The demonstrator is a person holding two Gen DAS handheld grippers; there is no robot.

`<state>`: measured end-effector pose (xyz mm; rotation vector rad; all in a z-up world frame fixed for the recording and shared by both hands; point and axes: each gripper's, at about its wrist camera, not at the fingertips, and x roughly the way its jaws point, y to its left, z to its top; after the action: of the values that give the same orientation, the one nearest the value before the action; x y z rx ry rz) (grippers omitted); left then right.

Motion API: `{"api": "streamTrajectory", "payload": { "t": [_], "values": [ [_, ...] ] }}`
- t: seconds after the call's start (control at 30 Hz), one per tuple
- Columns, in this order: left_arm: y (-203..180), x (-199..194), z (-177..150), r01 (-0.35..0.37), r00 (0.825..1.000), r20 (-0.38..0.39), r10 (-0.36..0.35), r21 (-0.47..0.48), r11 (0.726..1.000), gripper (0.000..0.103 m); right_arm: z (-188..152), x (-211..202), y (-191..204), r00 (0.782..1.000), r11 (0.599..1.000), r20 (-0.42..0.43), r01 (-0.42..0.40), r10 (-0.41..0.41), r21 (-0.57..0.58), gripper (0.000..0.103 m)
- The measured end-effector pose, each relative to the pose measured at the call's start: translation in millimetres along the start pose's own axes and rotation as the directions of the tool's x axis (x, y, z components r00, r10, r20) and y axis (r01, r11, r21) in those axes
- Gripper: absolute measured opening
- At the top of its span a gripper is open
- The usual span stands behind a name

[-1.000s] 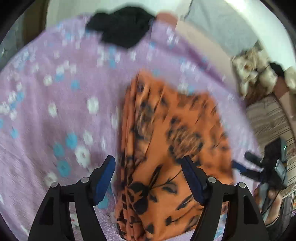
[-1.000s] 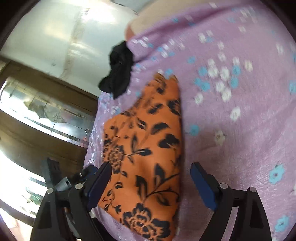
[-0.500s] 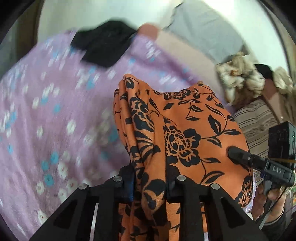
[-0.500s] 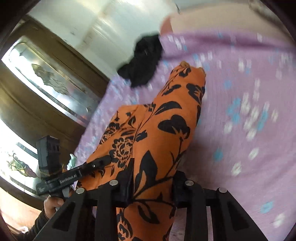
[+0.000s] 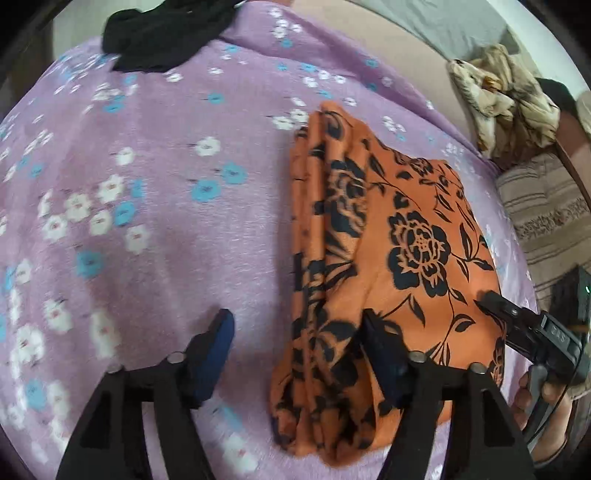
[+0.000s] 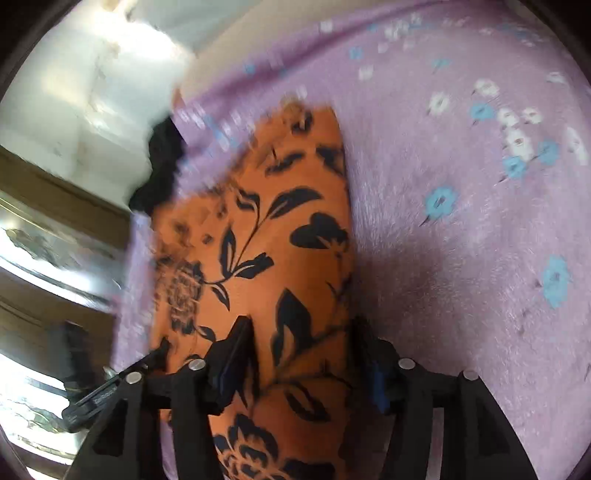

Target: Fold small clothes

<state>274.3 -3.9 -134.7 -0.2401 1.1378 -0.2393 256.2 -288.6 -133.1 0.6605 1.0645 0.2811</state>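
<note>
An orange cloth with black flowers lies folded in a thick stack on the purple flowered bedspread. My left gripper hangs over the stack's near left edge, its jaws opening. One finger is over bare bedspread, the other over the cloth, and neither pad presses. In the right wrist view the orange cloth runs between the fingers of my right gripper. Those jaws are opening too, and the cloth rests loose on the bedspread.
A black garment lies at the bedspread's far edge. A crumpled beige cloth and a striped fabric sit off to the right. A wooden mirrored cabinet stands beyond the bed.
Half a second ago both grippers were shut on the orange cloth and held it up. Both have since let go, and the cloth lies folded on the bedspread.
</note>
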Motion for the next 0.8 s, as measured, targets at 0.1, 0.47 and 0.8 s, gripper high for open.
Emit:
{"api": "streamTrajectory", "payload": {
  "t": [0.1,0.47,0.8],
  "values": [
    [-2,-20,-3,-0.041,0.998,0.042,0.039,0.062,0.997,0.071,-3,-28,14,0.993,0.996,0.090,0.083,-0.079,-0.036,0.069],
    [-33,-48,-24,-0.170,0.979,0.137,0.149,0.151,0.974,0.071,-25,12,82,0.994,0.965,-0.004,0.104,-0.108,-0.241,0.085],
    [-38,-39,-31,-0.166,0.982,0.123,0.146,0.174,0.971,0.072,16,14,107,0.984,0.953,0.076,0.173,-0.159,-0.247,0.085]
  ]
}}
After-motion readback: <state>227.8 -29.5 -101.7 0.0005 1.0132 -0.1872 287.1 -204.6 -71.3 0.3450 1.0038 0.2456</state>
